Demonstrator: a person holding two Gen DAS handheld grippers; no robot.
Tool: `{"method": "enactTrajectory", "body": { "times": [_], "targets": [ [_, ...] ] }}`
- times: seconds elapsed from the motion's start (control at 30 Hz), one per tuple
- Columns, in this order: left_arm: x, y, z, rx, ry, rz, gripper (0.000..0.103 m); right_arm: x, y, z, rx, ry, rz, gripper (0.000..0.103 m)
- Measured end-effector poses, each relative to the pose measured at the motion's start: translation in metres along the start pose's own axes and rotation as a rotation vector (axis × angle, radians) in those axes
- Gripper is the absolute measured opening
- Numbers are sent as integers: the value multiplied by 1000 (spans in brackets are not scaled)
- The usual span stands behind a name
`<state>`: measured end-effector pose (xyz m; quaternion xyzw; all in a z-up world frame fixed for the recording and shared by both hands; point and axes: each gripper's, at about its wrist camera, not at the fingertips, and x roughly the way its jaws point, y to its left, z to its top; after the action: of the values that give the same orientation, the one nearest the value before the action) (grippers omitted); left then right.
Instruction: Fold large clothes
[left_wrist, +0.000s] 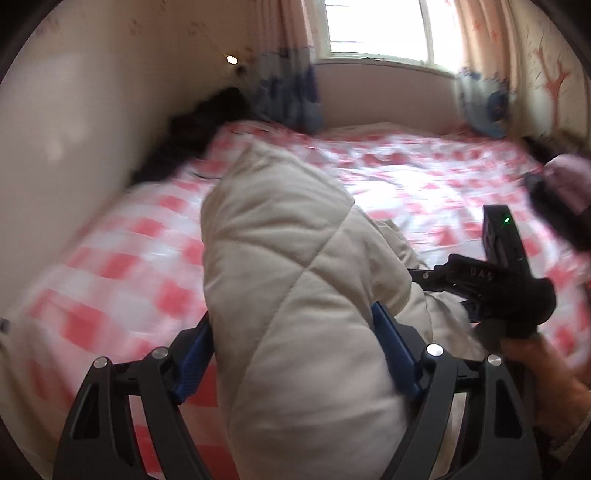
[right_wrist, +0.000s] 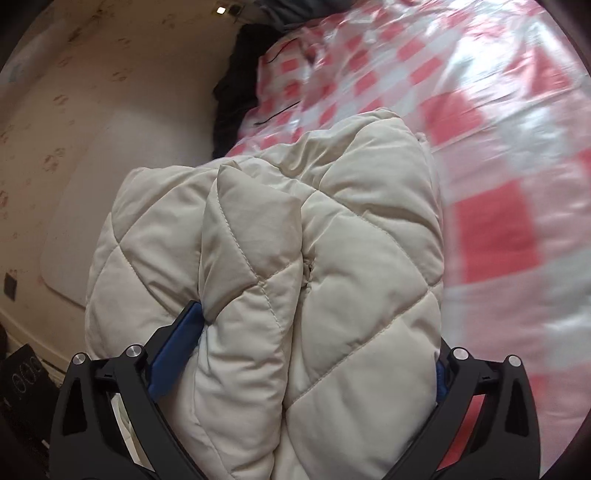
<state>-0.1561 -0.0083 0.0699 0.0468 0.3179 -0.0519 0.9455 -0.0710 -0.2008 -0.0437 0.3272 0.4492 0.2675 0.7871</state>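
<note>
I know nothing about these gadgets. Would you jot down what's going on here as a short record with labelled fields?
Setting: a bed with a red-and-white checked cover, against a wall, below a window
Garment: a cream quilted coat, bunched up thick
Left gripper: shut on a fold of the coat
Right gripper: shut on a thick bundle of the coat
Who holds them: a person; a hand shows on the right gripper's handle
Other things: dark clothing by the wall
Picture quality: blurred away from the coat
</note>
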Motion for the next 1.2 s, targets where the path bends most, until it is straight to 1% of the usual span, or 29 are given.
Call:
{"method": "enactTrajectory", "body": {
  "times": [0.03, 0.07, 0.13, 0.17, 0.2, 0.23, 0.27, 0.33, 0.37, 0.43, 0.47, 0.5, 0.53, 0.57, 0.6, 0.63, 0.67, 0.73, 0.77, 0.83, 0.9, 0.93, 0.97, 1.0, 1.03, 1.1, 1.13, 1.17, 1.2],
  "targets": [
    [7, 11, -5, -3, 24, 39, 78, 15, 4, -1, -7, 17, -6, 97],
    [17, 19, -10, -14, 67, 55, 79, 27, 7, 0, -14, 45, -49, 97],
    [47, 38, -29, -76, 184, 53, 83, 39, 11, 3, -62, 97, -143, 97],
    [54, 46, -38, -121, 201, 34, 86, 41, 14, 5, -106, 120, -173, 97],
    [57, 50, -43, -156, 203, 3, 87, 40, 18, 6, -146, 137, -204, 97],
    [56, 48, -44, -157, 198, 0, 87, 37, 21, 7, -169, 153, -233, 97],
    [55, 44, -44, -142, 189, 10, 87, 34, 23, 10, -168, 166, -252, 97],
    [56, 37, -42, -121, 176, 31, 88, 21, 40, 14, -209, 141, -329, 97],
    [57, 38, -41, -122, 173, 38, 88, 11, 54, 8, -249, 108, -332, 97],
    [58, 43, -43, -138, 168, 22, 87, -13, 78, -8, -343, 46, -250, 97],
    [58, 45, -44, -149, 163, 11, 88, -15, 83, -18, -391, 50, -271, 97],
    [58, 52, -47, -162, 155, -1, 88, -5, 84, -36, -466, 97, -392, 97],
    [59, 55, -50, -173, 152, -12, 89, 11, 78, -49, -509, 140, -464, 97],
    [60, 57, -53, -181, 160, -35, 92, 14, 65, -55, -493, 129, -450, 97],
    [62, 59, -55, -199, 162, -67, 94, 20, 55, -51, -440, 140, -420, 97],
    [61, 61, -57, -211, 159, -75, 94, 18, 43, -47, -353, 170, -376, 97],
    [60, 61, -57, -212, 152, -72, 94, 15, 42, -43, -322, 174, -380, 97],
    [57, 60, -56, -200, 134, -50, 94, 4, 63, -38, -362, 143, -431, 97],
    [56, 61, -56, -196, 126, -35, 94, 1, 76, -32, -384, 115, -432, 97],
    [56, 62, -56, -196, 124, -36, 94, -1, 108, -13, -441, 38, -422, 97],
    [56, 61, -55, -190, 122, -28, 94, 12, 134, 8, -477, -7, -435, 97],
    [54, 59, -55, -178, 116, -16, 94, 22, 144, 24, -477, -15, -431, 97],
    [54, 58, -55, -170, 112, -8, 94, 33, 146, 35, -462, -13, -421, 97],
    [53, 57, -55, -165, 109, -2, 94, 48, 143, 49, -425, -2, -401, 97],
    [53, 57, -55, -164, 108, 0, 94, 68, 132, 60, -359, 10, -384, 97],
    [53, 58, -54, -168, 108, -4, 94, 95, 102, 67, -273, 21, -416, 97],
    [52, 58, -54, -171, 107, -14, 94, 113, 76, 64, -236, 47, -431, 97],
    [52, 58, -54, -172, 107, -38, 94, 119, 61, 65, -200, 53, -403, 97],
    [53, 56, -53, -167, 117, -64, 94, 114, 46, 64, -151, 29, -362, 96]
  ]
}}
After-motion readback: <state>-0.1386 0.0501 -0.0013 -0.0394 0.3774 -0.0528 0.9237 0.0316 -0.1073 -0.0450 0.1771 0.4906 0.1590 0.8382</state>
